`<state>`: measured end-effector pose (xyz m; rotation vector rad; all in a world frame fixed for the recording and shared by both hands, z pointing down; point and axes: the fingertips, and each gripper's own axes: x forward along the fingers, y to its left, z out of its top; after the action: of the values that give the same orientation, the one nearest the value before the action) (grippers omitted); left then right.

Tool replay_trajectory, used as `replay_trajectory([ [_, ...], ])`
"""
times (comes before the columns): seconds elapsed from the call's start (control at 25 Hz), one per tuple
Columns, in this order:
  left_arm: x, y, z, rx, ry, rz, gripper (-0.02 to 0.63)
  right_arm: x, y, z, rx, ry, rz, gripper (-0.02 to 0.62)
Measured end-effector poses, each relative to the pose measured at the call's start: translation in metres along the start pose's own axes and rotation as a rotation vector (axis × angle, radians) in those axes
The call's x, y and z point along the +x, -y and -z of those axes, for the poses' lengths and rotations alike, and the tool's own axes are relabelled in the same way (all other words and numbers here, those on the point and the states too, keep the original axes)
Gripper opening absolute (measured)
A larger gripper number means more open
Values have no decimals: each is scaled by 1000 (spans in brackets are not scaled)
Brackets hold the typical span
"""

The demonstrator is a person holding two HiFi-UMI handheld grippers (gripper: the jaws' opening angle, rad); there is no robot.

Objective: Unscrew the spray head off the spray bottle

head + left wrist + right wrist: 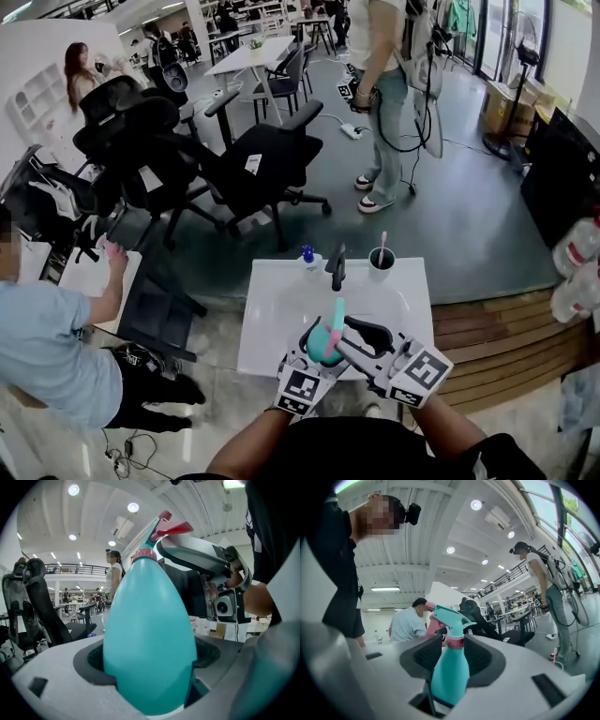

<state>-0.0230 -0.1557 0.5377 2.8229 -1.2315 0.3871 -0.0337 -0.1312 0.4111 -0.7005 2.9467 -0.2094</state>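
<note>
The left gripper (316,345) and the right gripper (343,343) meet at a teal spray bottle (325,350) over the near edge of a white table (277,309); a blue-capped bottle (308,259) and a black cup (382,261) stand along its far edge, black office chairs (255,169) beyond, a person in pale blue (47,349) at left

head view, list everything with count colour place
teal plastic spray bottle: 1, teal with pink collar, between both grippers
white square table: 1, white, centre
small blue-capped bottle: 1, blue cap, far edge
black upright object: 1, black, far edge
dark cup holding pink stick: 1, dark, far edge
black office chairs: several, black, beyond table
clear plastic bottles: at least 2, right edge
bystanders: at least 3, around room
left hand-held gripper: 1, grey, shut on bottle
right hand-held gripper: 1, grey, open around pink collar
</note>
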Motion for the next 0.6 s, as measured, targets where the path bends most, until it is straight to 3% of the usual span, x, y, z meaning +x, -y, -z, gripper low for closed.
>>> replay_trajectory([
  [0.32,3,2,1,46,-19,-1,463,3,4,1,31,-7,61,137],
  [0.6,4,10,-3,23,3,42,463,3,-1,0,-14,-10,13,137],
])
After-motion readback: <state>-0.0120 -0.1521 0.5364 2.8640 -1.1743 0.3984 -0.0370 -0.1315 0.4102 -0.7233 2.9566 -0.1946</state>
